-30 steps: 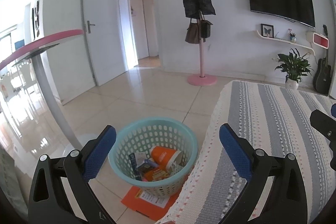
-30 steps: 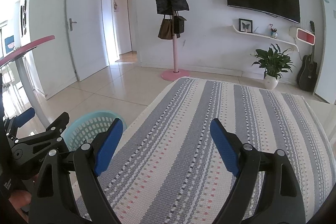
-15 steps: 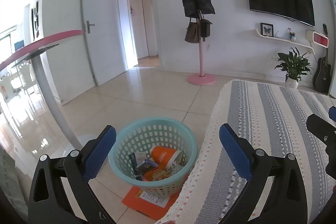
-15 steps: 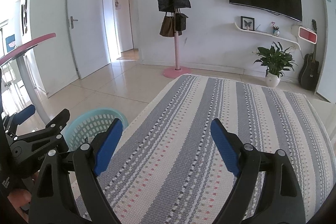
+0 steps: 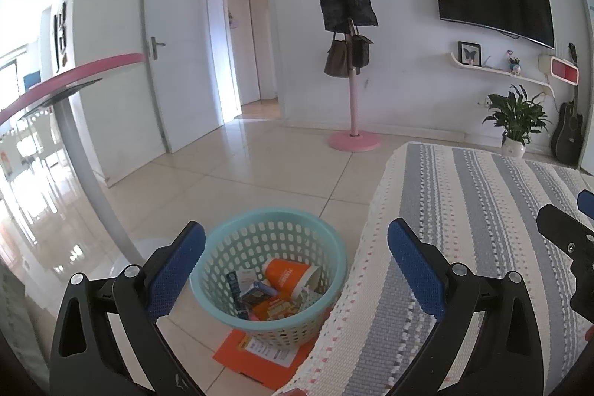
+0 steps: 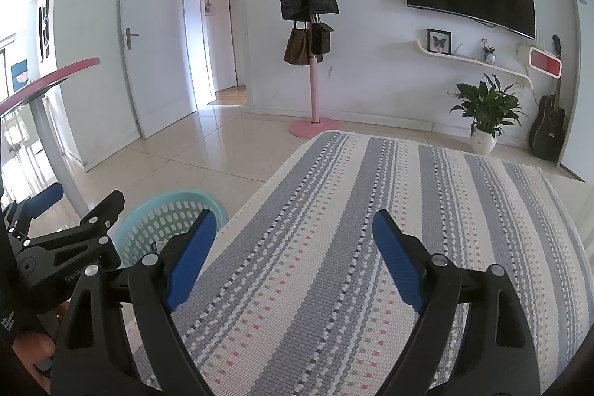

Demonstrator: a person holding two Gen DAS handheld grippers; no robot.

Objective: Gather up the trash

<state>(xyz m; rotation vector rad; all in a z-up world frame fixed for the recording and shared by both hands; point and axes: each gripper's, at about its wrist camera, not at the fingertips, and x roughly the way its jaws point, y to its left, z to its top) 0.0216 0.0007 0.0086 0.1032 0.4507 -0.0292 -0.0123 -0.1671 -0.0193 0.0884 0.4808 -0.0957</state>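
Note:
A teal plastic basket (image 5: 237, 247) stands on the tile floor beside the table with the striped cloth (image 5: 482, 210). It holds an orange cup (image 5: 286, 275), a small dark box (image 5: 256, 295), an orange packet (image 5: 273, 310) and other trash. My left gripper (image 5: 293, 266) is open and empty above the basket and the table's left edge. My right gripper (image 6: 293, 255) is open and empty over the striped cloth (image 6: 371, 229). The basket's rim (image 6: 159, 210) also shows in the right wrist view, with the left gripper's body (image 6: 67, 247) in front of it.
An orange flat paper (image 5: 260, 355) lies on the floor under the basket. A pink-edged table on a grey post (image 5: 85, 173) stands at the left. A pink coat stand (image 5: 352, 99), a potted plant (image 5: 516, 121) and a guitar (image 5: 568, 132) are along the far wall.
Both grippers have stayed open and empty. The right wrist view has shifted slightly; the left wrist view is almost unchanged.

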